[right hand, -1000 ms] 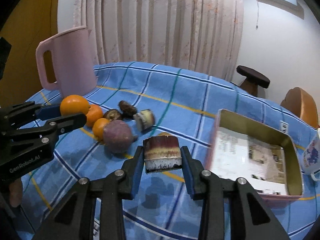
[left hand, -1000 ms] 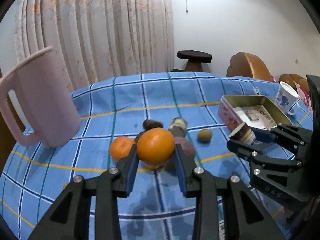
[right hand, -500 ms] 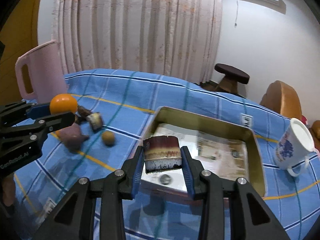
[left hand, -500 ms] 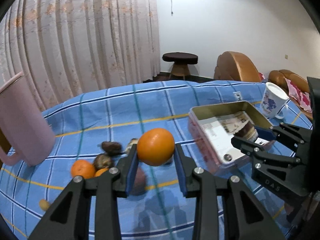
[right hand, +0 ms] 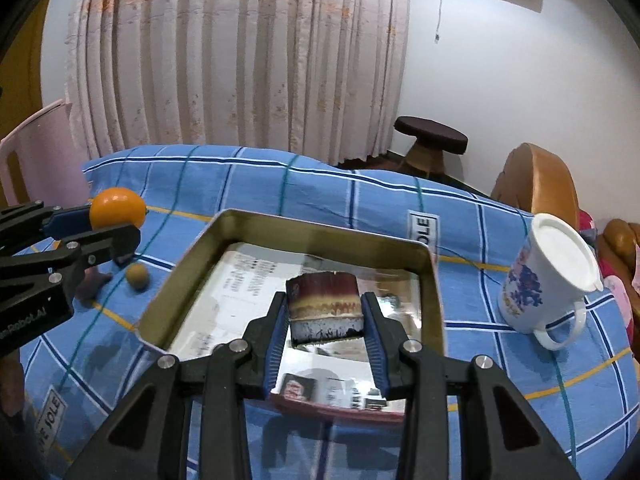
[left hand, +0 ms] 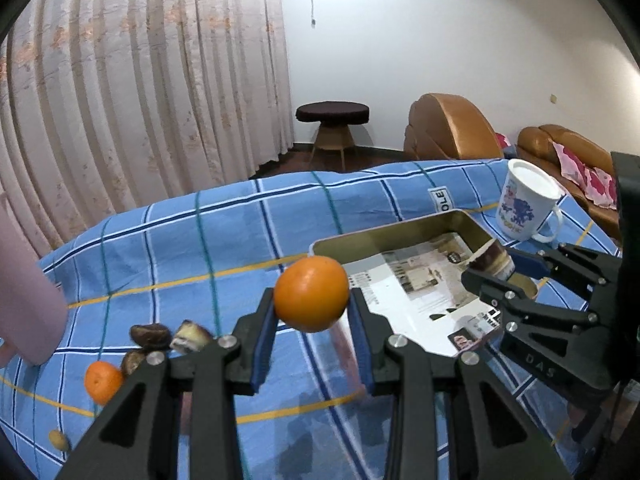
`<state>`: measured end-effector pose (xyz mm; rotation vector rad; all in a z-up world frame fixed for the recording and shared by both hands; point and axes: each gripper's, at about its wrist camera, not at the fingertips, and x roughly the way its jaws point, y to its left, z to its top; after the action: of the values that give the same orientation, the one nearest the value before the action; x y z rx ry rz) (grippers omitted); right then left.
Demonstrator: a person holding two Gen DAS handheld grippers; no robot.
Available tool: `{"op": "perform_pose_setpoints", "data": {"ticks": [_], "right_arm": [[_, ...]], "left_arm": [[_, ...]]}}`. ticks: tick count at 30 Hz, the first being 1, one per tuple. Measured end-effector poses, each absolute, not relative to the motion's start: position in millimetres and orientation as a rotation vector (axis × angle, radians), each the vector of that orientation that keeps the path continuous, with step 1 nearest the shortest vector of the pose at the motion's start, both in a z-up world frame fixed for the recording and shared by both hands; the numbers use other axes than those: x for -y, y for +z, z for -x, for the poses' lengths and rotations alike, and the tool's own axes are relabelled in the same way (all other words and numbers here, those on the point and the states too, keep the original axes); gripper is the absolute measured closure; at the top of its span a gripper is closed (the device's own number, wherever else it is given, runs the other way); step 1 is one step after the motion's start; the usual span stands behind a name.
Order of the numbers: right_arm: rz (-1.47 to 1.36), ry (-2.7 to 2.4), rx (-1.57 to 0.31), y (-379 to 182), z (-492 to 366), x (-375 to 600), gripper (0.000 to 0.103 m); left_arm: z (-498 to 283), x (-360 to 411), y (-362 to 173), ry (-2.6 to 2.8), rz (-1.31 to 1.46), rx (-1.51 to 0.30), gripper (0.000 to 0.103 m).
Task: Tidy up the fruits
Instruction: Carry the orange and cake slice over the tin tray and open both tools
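Note:
My left gripper [left hand: 312, 312] is shut on an orange [left hand: 311, 294] and holds it above the blue checked cloth, just left of the metal tin [left hand: 384, 236]. My right gripper [right hand: 326, 312] is shut on a striped cut fruit piece [right hand: 325, 306] and holds it over the inside of the tin [right hand: 320, 222], which is lined with newspaper. In the right wrist view the left gripper [right hand: 116, 224] with the orange [right hand: 117, 207] is at the left. In the left wrist view the right gripper [left hand: 494, 268] is over the tin.
On the cloth to the left lie a small orange [left hand: 102, 382], dark brown fruits [left hand: 150, 336], a cut piece [left hand: 191, 336] and a small tan fruit [right hand: 137, 276]. A pink jug [right hand: 40, 152] stands far left. A white printed mug [right hand: 548, 280] stands right of the tin.
Both grippers have moved right with their loads. The right gripper went from beside the fruit pile to above the tin. The left gripper came up to the tin's left edge.

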<state>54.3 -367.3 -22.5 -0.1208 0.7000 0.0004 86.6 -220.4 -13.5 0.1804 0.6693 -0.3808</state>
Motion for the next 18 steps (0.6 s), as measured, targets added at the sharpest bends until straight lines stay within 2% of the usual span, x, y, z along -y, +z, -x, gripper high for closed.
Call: {"op": "perform_pose_setpoints", "data": {"ticks": [18], "right_arm": [[0.09, -0.032, -0.732, -39, -67, 403, 0.065]], "left_arm": [[-108, 262, -42, -0.381, -0.211, -0.721, 0.067]]}}
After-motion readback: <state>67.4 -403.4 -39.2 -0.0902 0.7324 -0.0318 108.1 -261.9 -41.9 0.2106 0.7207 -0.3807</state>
